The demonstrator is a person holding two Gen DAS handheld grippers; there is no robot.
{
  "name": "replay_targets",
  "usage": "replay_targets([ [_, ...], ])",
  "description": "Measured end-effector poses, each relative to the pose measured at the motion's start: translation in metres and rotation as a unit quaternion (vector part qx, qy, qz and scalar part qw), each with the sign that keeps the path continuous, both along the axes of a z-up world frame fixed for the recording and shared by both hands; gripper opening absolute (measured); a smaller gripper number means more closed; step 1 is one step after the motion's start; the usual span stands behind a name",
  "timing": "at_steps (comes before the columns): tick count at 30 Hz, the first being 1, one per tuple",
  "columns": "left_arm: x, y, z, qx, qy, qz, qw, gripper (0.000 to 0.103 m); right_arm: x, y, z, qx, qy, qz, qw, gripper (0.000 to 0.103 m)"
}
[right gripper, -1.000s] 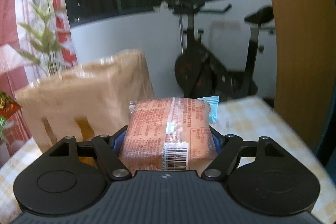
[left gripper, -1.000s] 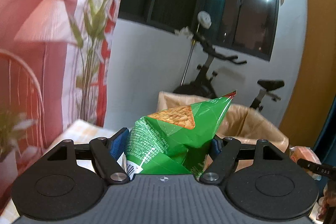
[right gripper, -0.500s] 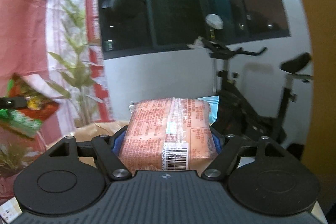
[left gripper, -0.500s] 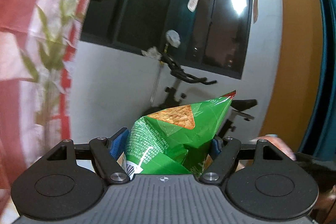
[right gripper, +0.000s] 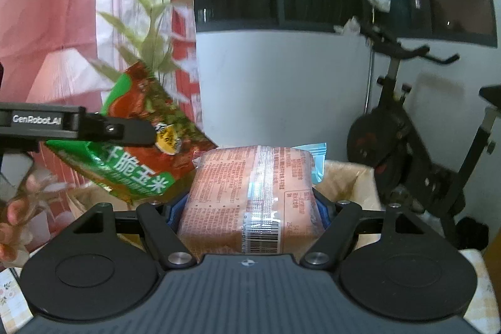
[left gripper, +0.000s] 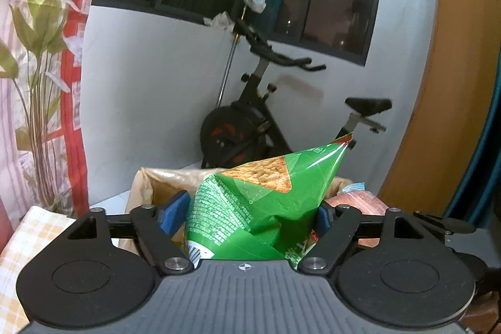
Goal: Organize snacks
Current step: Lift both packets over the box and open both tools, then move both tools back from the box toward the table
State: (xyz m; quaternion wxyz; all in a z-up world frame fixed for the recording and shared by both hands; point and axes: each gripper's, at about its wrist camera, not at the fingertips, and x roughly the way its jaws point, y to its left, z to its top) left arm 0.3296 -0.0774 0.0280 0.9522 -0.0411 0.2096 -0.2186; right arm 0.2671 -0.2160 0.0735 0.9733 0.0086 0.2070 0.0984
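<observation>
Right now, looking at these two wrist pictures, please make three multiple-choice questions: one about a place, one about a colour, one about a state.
1. Where is the paper bag?
A. behind the green snack bag
B. hanging on the exercise bike
C. on the window sill

2. What colour is the packet in the right gripper?
A. blue
B. orange-pink
C. black

3. What is the state of the left gripper?
A. open and empty
B. shut on the green snack bag
C. shut on a bottle

Answers:
1 A: the left wrist view shows its brown rim behind the green snack bag.
2 B: the orange-pink packet fills the jaws.
3 B: both blue pads press the bag.
</observation>
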Motion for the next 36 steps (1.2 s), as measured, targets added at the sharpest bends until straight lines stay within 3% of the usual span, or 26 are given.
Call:
replay_targets([
  [5, 0.003, 0.009, -0.003, 0.017, 0.008, 0.005, 0.9998, 0.085, 0.005, -0.004, -0.012, 0.016, 0.037, -0.007, 0.999, 0.078],
  [8, 0.001, 0.015, 0.003, 0.013, 0.006, 0.014, 0.9998, 0.089, 0.004, -0.01, -0.014, 0.042, 0.05, -0.006, 0.998, 0.084],
  [11, -0.006, 0.018, 0.01, 0.015, 0.001, 0.021, 0.9997, 0.091, -0.002, -0.013, -0.009, 0.055, 0.039, -0.002, 0.998, 0.089],
  [22, -0.054, 0.054, 0.016, 0.012, -0.007, 0.04, 0.9991, 0.091, -0.044, -0.017, 0.007, 0.007, 0.006, 0.005, 1.0, 0.089],
  [31, -0.108, 0.095, -0.019, 0.001, 0.021, 0.087, 0.996, 0.09, -0.101, -0.046, -0.002, -0.007, 0.005, 0.01, 1.0, 0.089],
  [36, -0.119, 0.103, -0.05, -0.031, 0.055, 0.118, 0.991, 0.089, -0.123, -0.06, -0.031, -0.027, 0.048, 0.002, 0.998, 0.089],
])
